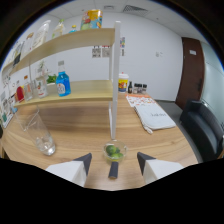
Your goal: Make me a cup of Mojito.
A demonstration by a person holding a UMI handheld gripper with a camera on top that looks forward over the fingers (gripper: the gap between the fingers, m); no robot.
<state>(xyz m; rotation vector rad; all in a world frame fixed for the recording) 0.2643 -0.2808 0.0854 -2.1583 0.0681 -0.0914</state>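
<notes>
gripper [114, 161] fingers apart, nothing clamped. a small glass bowl of lime pieces [115, 151] sits on the wooden table [75, 127] just ahead, between the fingertips; a dark handle [113, 171] lies in the gap. empty glass [39, 132] stands off to the left. blue bottle [62, 83] on the shelf [80, 95] beyond. white bag [152, 116] on the right.

Gripper [114, 162]: two fingers, each a white blocky body ending in a dark grey, wedge-shaped tip. Fingertips [84, 161] taper to points facing inward. No cables, screws or markings visible.
</notes>
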